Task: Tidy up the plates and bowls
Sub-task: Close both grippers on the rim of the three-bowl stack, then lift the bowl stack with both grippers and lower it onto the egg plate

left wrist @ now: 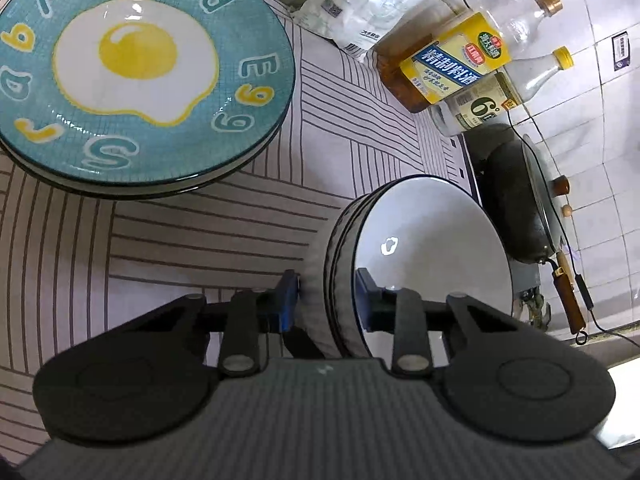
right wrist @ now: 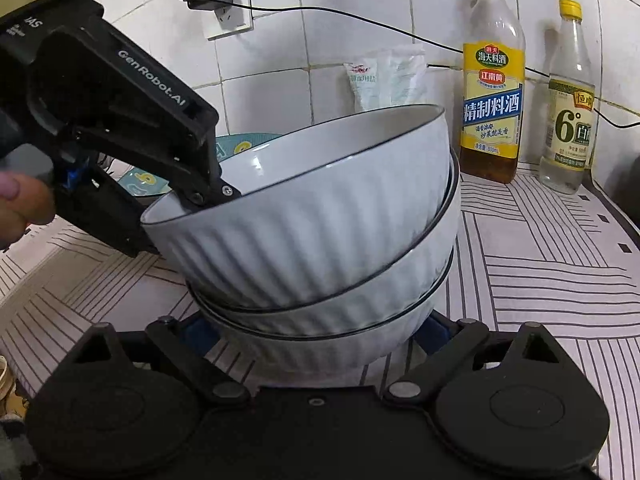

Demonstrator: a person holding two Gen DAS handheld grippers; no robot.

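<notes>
Three white bowls stacked on the striped tabletop point(right wrist: 540, 264), each ribbed outside, smooth and glossy inside, thin dark line along the rim. Top bowl point(right wrist: 312, 216) tilted, raised on the side toward the bottles, sitting askew in the bowl stack point(right wrist: 320, 320). Left gripper point(left wrist: 326, 300) clamped on the top bowl's rim, one blue pad outside the ribbed wall, the other inside. Right gripper point(right wrist: 316, 330) low at the base of the stack, blue pads either side of the lowest bowl; contact hidden, so grip impossible to tell. Stacked teal plates point(left wrist: 140, 64) with fried-egg print and letters resting well apart on the tabletop. Cooking wine bottle point(right wrist: 494, 92) and vinegar bottle point(right wrist: 570, 112) standing by the tiled wall.
</notes>
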